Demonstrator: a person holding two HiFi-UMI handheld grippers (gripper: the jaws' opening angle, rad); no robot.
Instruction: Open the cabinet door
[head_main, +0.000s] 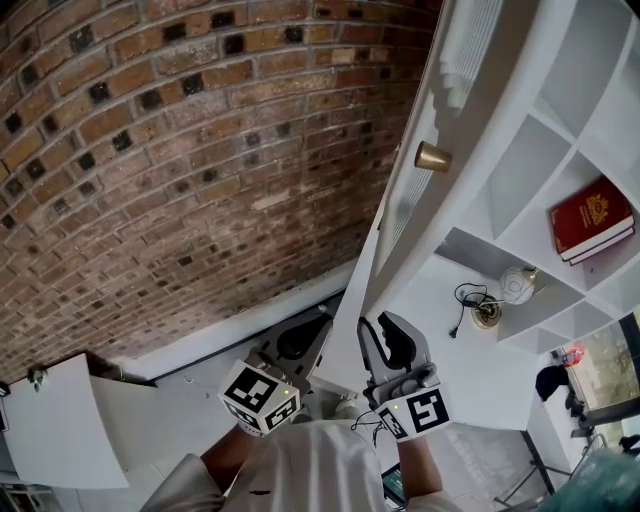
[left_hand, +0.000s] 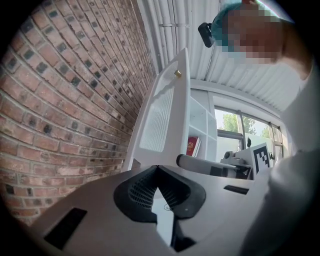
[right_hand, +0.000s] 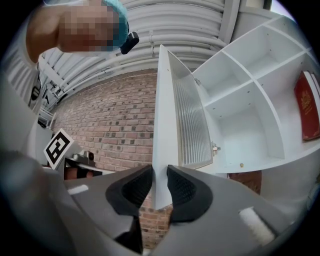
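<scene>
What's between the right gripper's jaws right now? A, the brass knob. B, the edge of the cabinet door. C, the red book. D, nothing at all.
B: in the right gripper view, the right gripper has a pad pressed on each side of the open white cabinet door, at its free edge.

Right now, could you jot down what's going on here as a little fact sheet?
Cabinet door: swung open, with a brass knob
Right gripper: clamped on the door's edge
Left gripper: shut, empty
Shelves: white, holding a red book
Backdrop: brick wall
</scene>
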